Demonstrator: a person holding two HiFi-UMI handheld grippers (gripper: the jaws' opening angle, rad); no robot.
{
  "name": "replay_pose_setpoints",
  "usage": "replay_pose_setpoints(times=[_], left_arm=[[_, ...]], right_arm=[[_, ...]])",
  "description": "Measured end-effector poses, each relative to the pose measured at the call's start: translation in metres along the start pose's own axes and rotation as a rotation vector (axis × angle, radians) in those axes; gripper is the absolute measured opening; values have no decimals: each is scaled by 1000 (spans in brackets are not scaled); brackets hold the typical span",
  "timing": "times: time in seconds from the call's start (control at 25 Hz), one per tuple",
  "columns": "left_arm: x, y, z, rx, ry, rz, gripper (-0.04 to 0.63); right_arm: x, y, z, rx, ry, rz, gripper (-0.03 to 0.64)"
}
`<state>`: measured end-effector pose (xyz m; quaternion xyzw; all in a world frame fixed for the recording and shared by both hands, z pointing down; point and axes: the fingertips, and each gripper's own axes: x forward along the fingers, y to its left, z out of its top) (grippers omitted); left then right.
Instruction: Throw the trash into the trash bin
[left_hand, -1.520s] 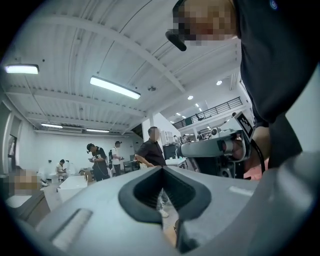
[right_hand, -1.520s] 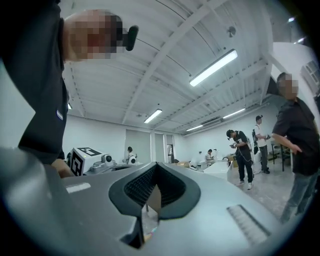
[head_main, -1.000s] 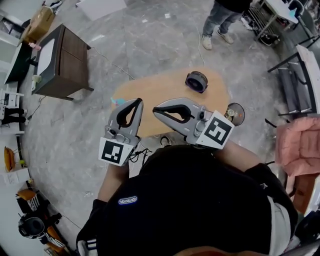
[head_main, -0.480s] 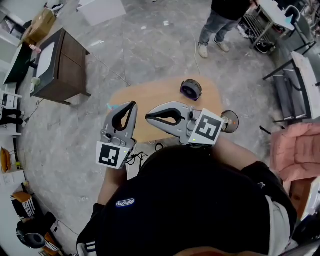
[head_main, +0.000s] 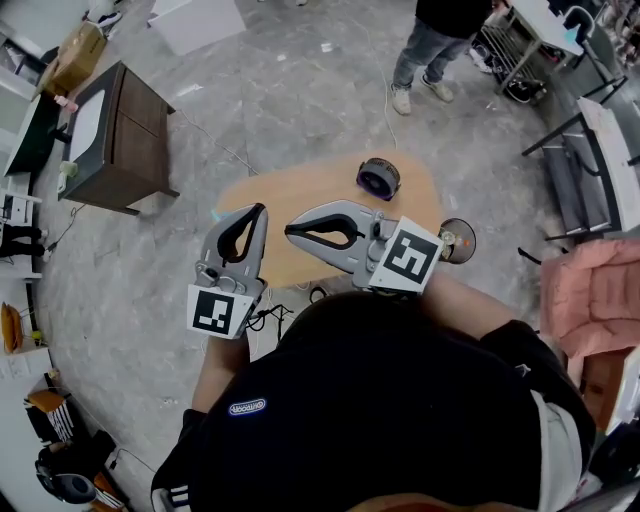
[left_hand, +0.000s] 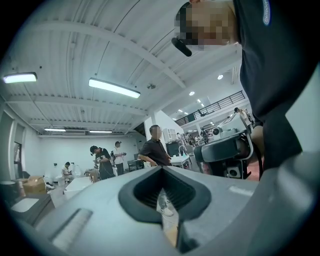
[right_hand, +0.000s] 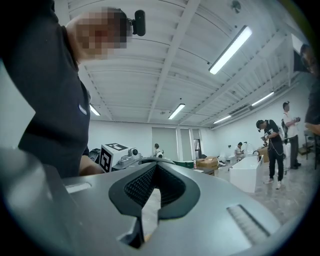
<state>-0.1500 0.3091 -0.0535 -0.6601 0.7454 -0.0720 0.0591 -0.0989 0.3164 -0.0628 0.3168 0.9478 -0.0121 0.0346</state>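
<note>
- Trash bin (head_main: 378, 178): small, round, dark outside, purple inside, mouth up, on the wooden table's (head_main: 300, 190) far side.
- Left gripper (head_main: 257, 209) and right gripper (head_main: 289, 230): jaws pressed together, nothing between them.

Black short-sleeved shirt (head_main: 380, 400) with small logo (head_main: 247, 407); grey left hand-held gripper (head_main: 257, 209) and right hand-held gripper (head_main: 289, 230), black-and-white marker cubes (head_main: 220, 310).

No lettering is clear enough to read.

My grey plastic left gripper (head_main: 258, 212) sits centre-left, jaws together, empty. My grey plastic right gripper (head_main: 292, 232) beside it points left, likewise closed.
</note>
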Motion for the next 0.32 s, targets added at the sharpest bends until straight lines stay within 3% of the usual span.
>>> replay_pose_setpoints(times=[0.32], left_arm=[[-4, -3, -3, 2, 2, -17, 5]], right_arm=[[-2, -2, 0, 3, -11, -41, 29]])
